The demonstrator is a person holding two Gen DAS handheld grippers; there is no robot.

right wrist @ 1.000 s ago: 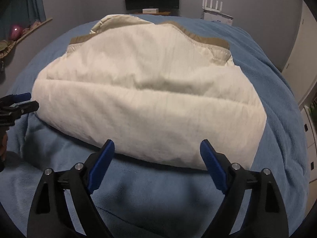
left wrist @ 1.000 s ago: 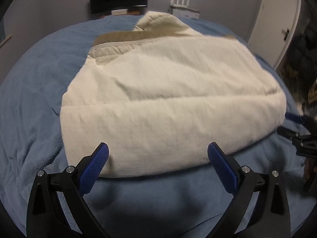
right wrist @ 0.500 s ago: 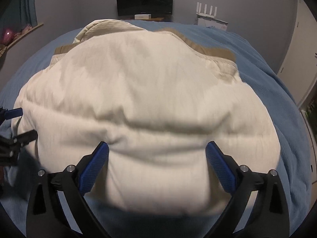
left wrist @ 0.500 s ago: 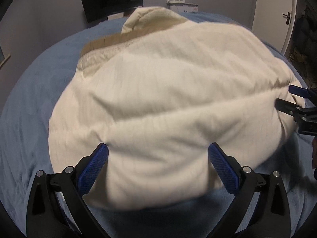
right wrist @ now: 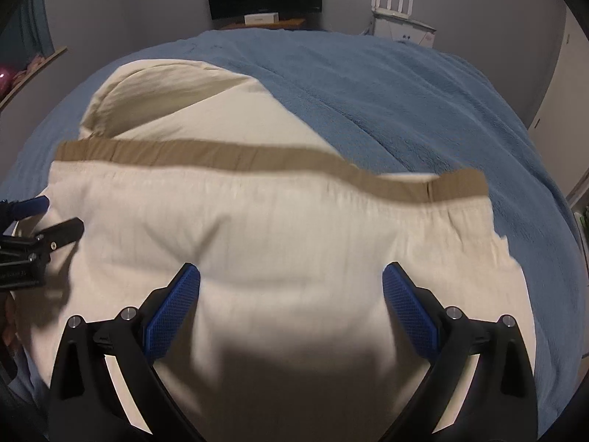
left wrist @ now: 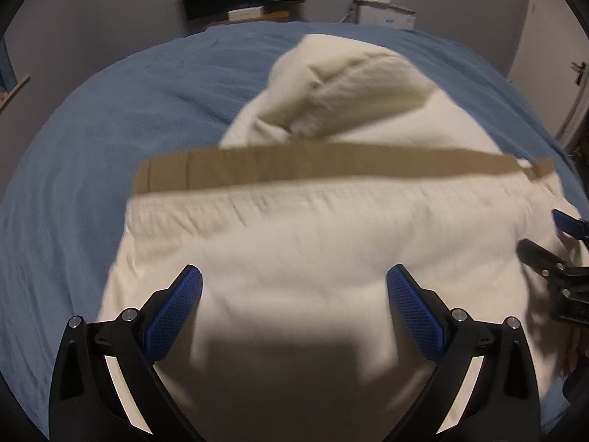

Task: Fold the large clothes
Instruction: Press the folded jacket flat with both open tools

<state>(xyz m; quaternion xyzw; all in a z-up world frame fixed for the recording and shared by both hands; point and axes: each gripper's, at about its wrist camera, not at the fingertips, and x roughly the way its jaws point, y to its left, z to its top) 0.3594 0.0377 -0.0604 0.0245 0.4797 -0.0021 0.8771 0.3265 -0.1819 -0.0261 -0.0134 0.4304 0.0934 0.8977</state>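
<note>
— While the cream garment (left wrist: 316,243) is lying on the blue bed (left wrist: 73,169), where are the grippers sitting?
— Left gripper (left wrist: 294,296) and right gripper (right wrist: 291,293) are hovering over it at 6 o'clock, jaws spread wide, gripping nothing; its tan waistband (right wrist: 257,164) is stretching across toward 12.

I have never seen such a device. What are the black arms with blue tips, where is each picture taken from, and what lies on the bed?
No robot here: a person holds a two-finger tool in each hand, with a camera on each looking forward along its fingers. One picture comes from the left gripper, the other from the right gripper; each also sees the other tool at its edge. Both have their jaws wide apart and hold nothing. Below them a cream garment with a tan band lies on a blue blanket. It is blurred, so its exact kind is unclear.
</note>
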